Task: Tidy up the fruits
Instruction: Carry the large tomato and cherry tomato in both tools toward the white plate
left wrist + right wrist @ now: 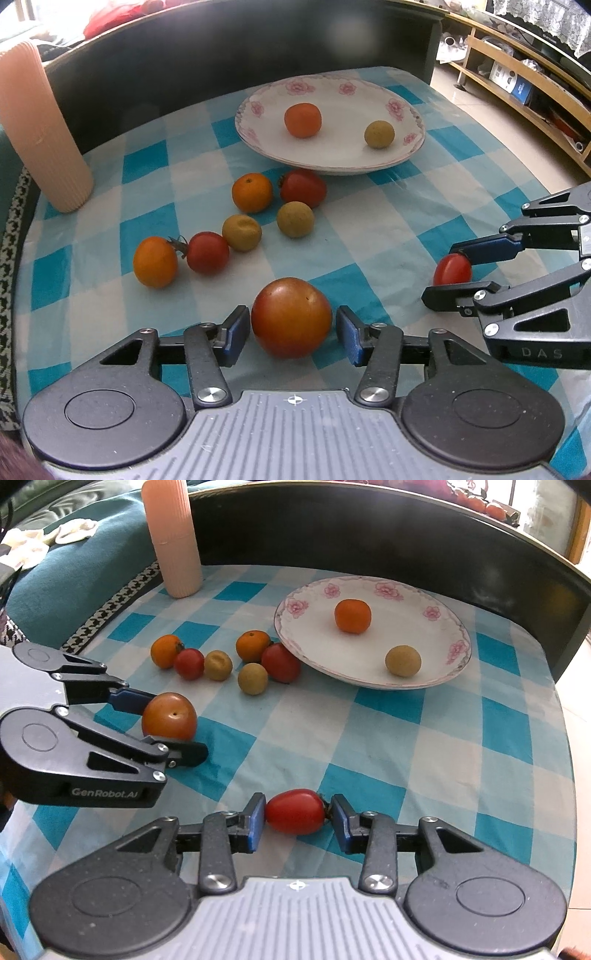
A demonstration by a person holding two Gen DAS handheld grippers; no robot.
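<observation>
My left gripper point(291, 325) is open around a large orange-red tomato point(291, 317) on the checked cloth; small gaps show at both pads. It also shows in the right wrist view point(170, 716). My right gripper point(295, 814) stands around a small red tomato point(295, 811); the left pad touches it, and a thin gap shows at the right pad. A flowered white plate point(351, 162) holds an orange point(302, 120) and a tan longan point(379, 134). Several loose fruits point(251, 192) lie in front of the plate.
A ribbed pink cup point(40, 133) stands at the table's far left corner. A dark raised board point(221, 55) runs along the table's far edge. Wooden shelves point(517, 81) stand beyond the right edge. A teal sofa point(74, 561) lies left of the table.
</observation>
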